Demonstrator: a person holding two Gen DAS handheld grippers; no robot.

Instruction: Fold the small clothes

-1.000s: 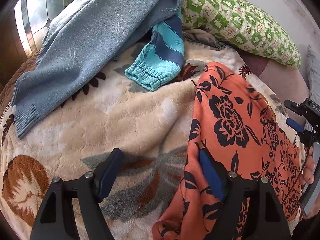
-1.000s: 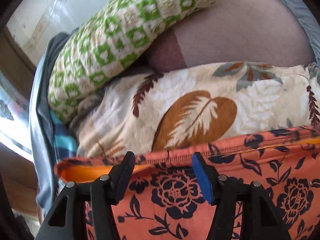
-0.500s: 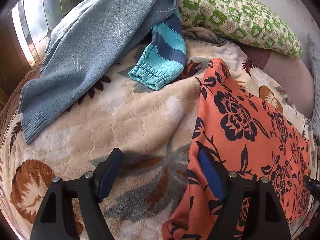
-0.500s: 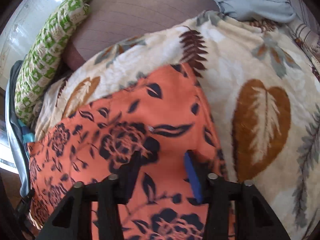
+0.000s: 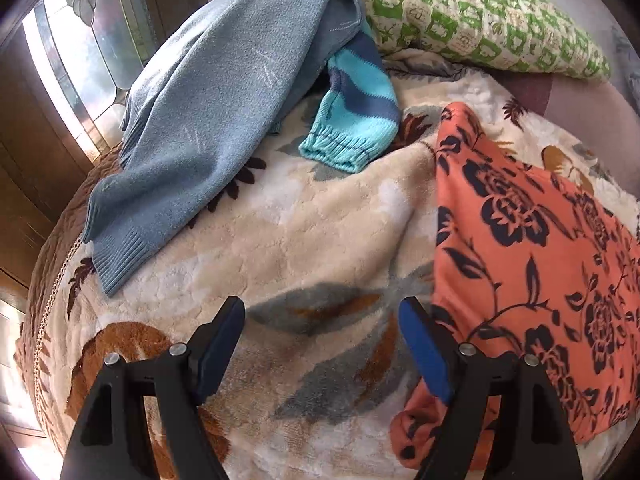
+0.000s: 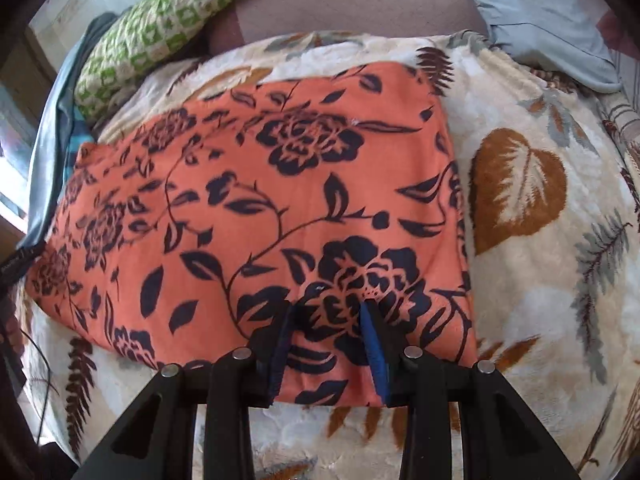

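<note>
Right wrist view: orange floral garment lies flat on leaf-print blanket, near edge under my right tool; jaws partly apart, pressed on cloth, I cannot tell if gripping. Left tool wide open over blanket, empty, garment just beside right finger. Beyond: blue sweater, striped sleeve, green pillow. No readable writing.

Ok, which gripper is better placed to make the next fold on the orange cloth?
Probably the right. The right gripper sits open directly over the orange cloth, at its near edge. The left gripper is open over bare blanket, with only the cloth's corner by one finger.
</note>
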